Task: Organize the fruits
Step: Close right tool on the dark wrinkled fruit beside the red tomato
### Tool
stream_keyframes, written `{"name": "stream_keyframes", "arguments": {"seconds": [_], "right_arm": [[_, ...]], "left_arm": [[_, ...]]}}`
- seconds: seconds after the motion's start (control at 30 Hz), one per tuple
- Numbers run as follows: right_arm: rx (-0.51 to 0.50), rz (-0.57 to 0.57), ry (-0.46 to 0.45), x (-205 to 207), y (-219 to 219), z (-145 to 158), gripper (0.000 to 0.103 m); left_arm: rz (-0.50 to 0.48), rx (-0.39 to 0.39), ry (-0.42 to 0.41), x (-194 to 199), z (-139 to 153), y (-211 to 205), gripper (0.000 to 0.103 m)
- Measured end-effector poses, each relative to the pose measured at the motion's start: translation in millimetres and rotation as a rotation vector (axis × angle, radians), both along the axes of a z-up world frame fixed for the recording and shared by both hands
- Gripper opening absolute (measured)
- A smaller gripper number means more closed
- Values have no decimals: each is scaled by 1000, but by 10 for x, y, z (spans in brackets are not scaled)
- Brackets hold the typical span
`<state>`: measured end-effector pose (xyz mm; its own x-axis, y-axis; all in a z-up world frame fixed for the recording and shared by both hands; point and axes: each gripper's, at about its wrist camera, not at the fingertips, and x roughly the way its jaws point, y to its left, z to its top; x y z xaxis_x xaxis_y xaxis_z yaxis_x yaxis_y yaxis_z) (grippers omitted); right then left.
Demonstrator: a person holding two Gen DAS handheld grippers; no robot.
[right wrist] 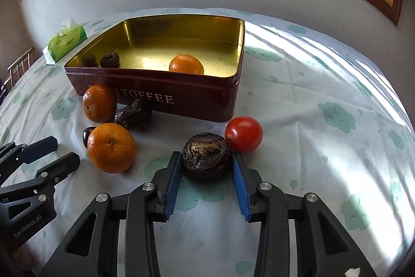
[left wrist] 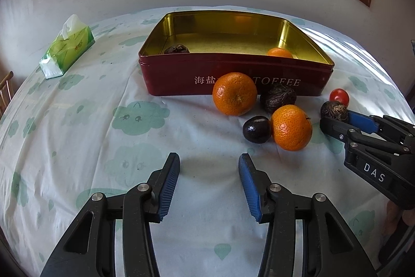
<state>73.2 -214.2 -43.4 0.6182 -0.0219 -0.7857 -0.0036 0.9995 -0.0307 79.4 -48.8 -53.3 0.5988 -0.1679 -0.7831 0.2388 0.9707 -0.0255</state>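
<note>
Only right view shows right tongs [right wrist: 207, 165] clamping wrinkled dark fruit [right wrist: 206, 156], left tongs [left wrist: 208, 173] open, empty

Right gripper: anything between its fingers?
Yes: in the right wrist view, a wrinkled dark fruit sits between the right gripper fingers, both blue pads against its sides.

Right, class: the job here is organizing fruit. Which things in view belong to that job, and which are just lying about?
Part of the job:
- red toffee tin
- oranges
- wrinkled dark fruits, one between the right gripper pads
- smooth dark fruit
- red tomato
- left gripper, empty

Just lying about:
- tissue pack
- patterned tablecloth
- chair
</note>
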Motion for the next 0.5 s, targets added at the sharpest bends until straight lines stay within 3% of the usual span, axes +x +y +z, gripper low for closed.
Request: {"name": "stream_keyframes", "arguments": {"seconds": [0.5], "right_arm": [[16,-93,-8,-303,-366,-2,35]], "left_arm": [[-55,-13,2,80,-2,-341,50]]}}
